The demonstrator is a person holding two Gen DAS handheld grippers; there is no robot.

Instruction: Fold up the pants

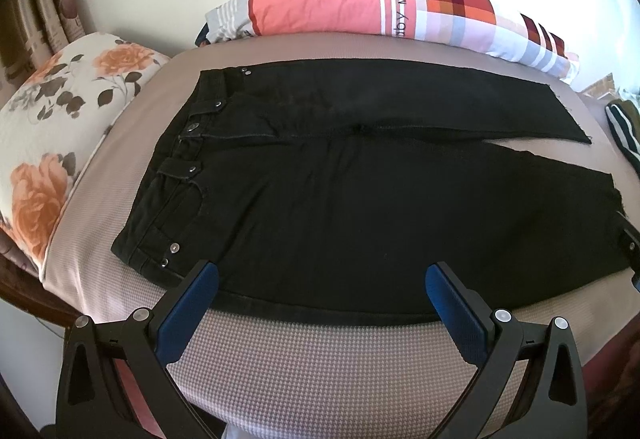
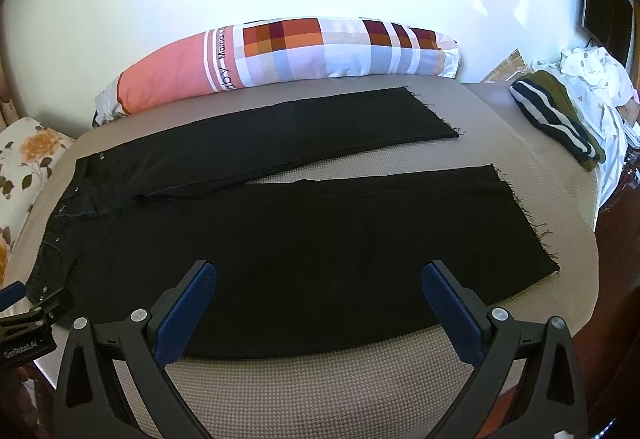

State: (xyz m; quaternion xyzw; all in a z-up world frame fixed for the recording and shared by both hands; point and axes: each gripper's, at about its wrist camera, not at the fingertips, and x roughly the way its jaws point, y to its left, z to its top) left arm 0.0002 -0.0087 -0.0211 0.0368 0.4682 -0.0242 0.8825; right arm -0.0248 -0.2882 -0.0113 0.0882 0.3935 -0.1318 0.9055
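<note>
Your left gripper [image 1: 322, 279] and right gripper [image 2: 320, 277] both gape wide, holding nothing, above the near edge of the black pants [image 1: 360, 207] spread flat on the bed [image 1: 320, 367]. Pillows [image 1: 360, 5] line the far side.

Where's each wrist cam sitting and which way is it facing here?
Left wrist: at the bed's near edge, by the waist end of the black pants, facing the wall; own open left gripper in view.
Right wrist: same edge, nearer the hems, facing the wall; own open right gripper, plus the other gripper at far left.
Shared: pants, long checked pillow, floral pillow, striped garment.
</note>
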